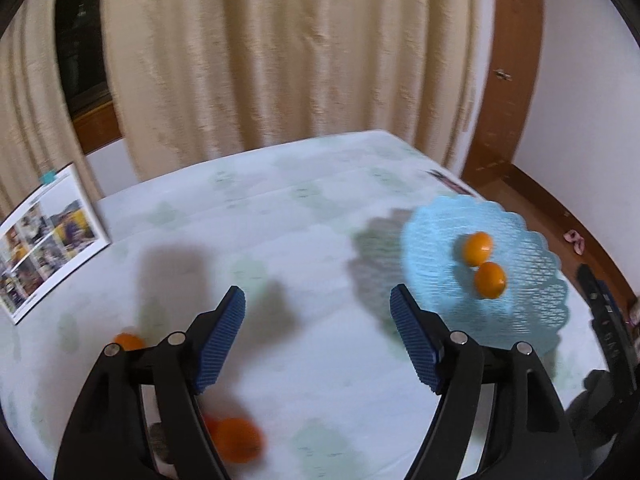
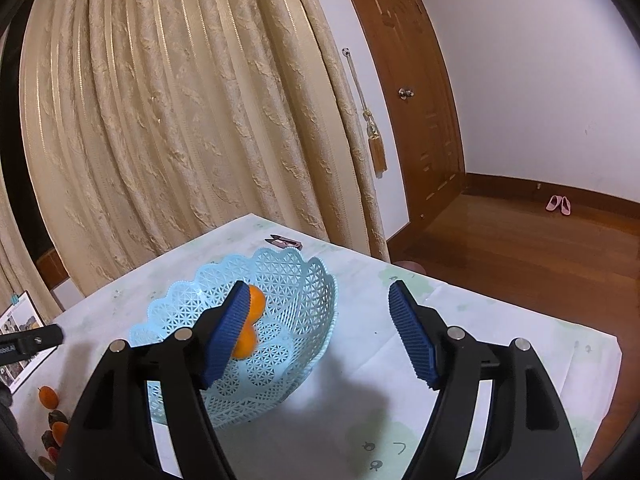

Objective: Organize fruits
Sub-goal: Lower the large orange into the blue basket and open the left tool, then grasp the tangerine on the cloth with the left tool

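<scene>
Left tool (image 1: 318, 334) wide, empty, above the counter (image 1: 280, 220); right tool (image 2: 316, 332) likewise. Two oranges (image 1: 477, 248) in basket (image 1: 532, 280) (others loose near edge). Risk: light basket tipping if nudged.

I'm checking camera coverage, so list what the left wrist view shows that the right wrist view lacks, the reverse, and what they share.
Only the left wrist view: the open left gripper and a blurred orange fruit near its left finger.

Only the right wrist view: the open right gripper, the door knob, the curtain tassel and the pink slippers seen clearly.

Both: the blue basket holding two oranges, the photo booklet and the curtain.
</scene>
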